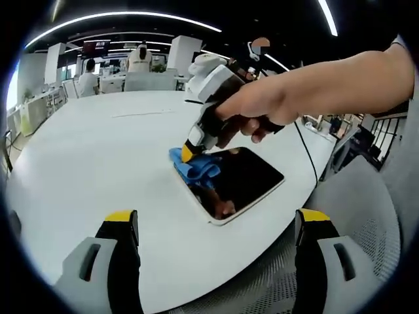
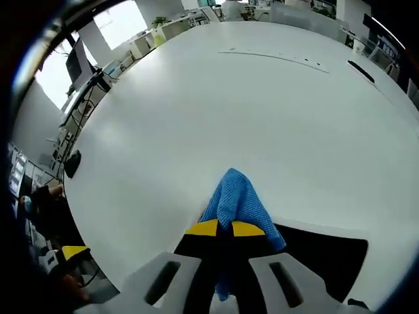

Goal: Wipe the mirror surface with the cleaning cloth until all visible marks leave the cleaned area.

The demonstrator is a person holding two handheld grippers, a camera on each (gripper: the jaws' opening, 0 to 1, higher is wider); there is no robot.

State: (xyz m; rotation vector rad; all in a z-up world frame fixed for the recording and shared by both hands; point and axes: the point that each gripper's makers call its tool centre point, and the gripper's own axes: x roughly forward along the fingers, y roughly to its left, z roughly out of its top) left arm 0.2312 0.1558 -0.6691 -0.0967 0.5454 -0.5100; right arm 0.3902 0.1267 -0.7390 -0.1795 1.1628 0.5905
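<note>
Right gripper (image 2: 226,228) clamped on blue cleaning cloth (image 2: 239,199), yellow tips together with cloth bunched between and spilling out past them. Seen also from left gripper view: right gripper (image 1: 188,154) angled down, held by a hand (image 1: 258,111), pressing cloth (image 1: 195,166) onto far corner of mirror (image 1: 245,180). Mirror lying flat near table (image 1: 98,170) edge, dark glass with pale rim, one corner close to or slightly past the table edge, hard to say. Left gripper (image 1: 219,226) hovering clear of everything, jaws wide apart, nothing between them. Judging progress: wiping under way, cloth at one corner only, most of the glass not under the cloth; probably early or mid-task, not finished. Marks on mirror hard to make out: glass mostly dark reflection, a brownish patch near the near corner possibly a reflection, possibly a smudge, cannot tell. In right gripper view mirror (image 2: 327,252) partly hidden behind jaws and cut off at the lower rim, so cleaned versus dirty area not readable. Background desks and people blurry, far off.
</note>
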